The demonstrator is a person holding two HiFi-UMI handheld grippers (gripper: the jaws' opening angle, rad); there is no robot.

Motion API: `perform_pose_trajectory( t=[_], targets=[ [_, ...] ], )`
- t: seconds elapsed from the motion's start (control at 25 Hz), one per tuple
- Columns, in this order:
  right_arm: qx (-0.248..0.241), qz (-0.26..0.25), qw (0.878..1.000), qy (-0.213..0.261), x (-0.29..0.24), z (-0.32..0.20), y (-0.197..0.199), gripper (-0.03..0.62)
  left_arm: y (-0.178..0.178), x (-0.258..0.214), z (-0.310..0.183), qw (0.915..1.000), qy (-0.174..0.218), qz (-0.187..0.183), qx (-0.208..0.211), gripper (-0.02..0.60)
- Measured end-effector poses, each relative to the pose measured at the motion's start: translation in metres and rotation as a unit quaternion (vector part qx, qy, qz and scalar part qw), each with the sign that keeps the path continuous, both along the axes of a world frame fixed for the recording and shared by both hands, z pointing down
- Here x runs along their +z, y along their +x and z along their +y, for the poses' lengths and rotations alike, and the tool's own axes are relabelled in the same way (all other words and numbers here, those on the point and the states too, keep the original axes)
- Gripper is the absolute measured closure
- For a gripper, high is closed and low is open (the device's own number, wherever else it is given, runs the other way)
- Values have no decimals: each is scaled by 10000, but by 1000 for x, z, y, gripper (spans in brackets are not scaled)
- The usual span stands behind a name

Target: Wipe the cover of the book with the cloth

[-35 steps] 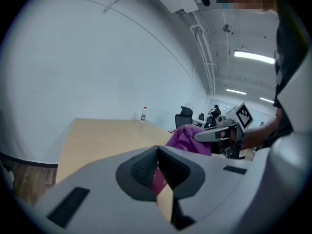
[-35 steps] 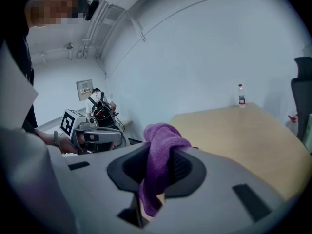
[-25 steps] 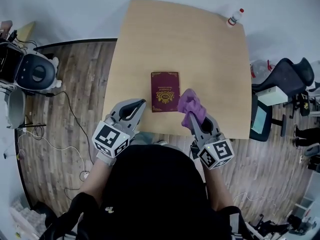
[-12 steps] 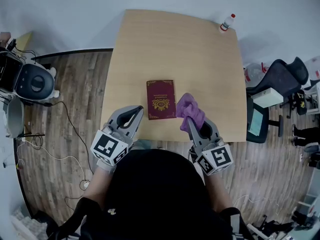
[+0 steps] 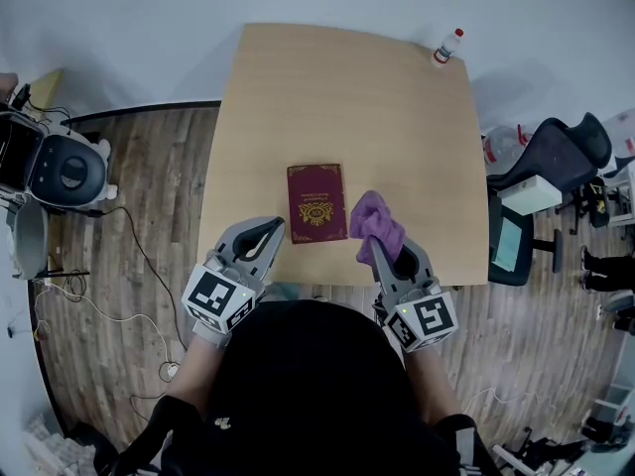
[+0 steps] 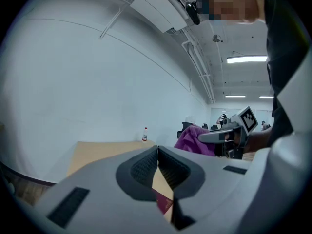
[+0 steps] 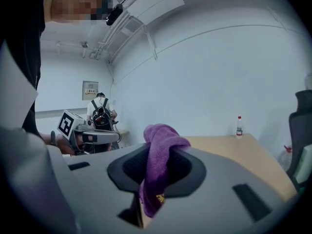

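A dark red book [image 5: 317, 202] with a gold emblem lies flat on the wooden table [image 5: 347, 97], near its front edge. My right gripper [image 5: 378, 246] is shut on a purple cloth [image 5: 375, 223], which bulges out just right of the book; the cloth [image 7: 158, 160] hangs between the jaws in the right gripper view. My left gripper [image 5: 268, 232] is shut with nothing in it, at the table's front edge left of the book. A corner of the book [image 6: 164, 204] shows below its jaws.
A small bottle [image 5: 445, 46] with a red cap stands at the table's far right corner. Office chairs [image 5: 556, 162] sit to the right, a round machine [image 5: 60, 162] with cables to the left on the wooden floor.
Both grippers have stayed near the table's front edge; the right one with the cloth has drawn slightly back toward me. The view has shifted a little.
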State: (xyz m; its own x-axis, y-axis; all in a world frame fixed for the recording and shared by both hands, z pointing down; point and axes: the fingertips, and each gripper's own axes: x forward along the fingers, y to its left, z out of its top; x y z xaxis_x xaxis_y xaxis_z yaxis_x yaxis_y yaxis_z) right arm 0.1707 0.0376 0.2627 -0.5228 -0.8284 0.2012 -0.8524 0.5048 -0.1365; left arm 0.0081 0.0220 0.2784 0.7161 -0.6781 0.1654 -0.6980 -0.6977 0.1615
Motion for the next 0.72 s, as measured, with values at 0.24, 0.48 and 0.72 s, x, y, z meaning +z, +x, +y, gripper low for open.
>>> perform_pose_trajectory(
  t=[0.24,0.48,0.72],
  targets=[
    [21,-78,10000,-19,3,-1,5,514,10,5,1,9999,-60,-75,73,561],
    [1,-119,9999,-83,8,-4,6,514,14,10,-2,9998,-153,-127,94,561],
    [9,-124,9998,-133,13,-6,11,514,20,13,-6,9997,-186,-141,115,561]
  ],
)
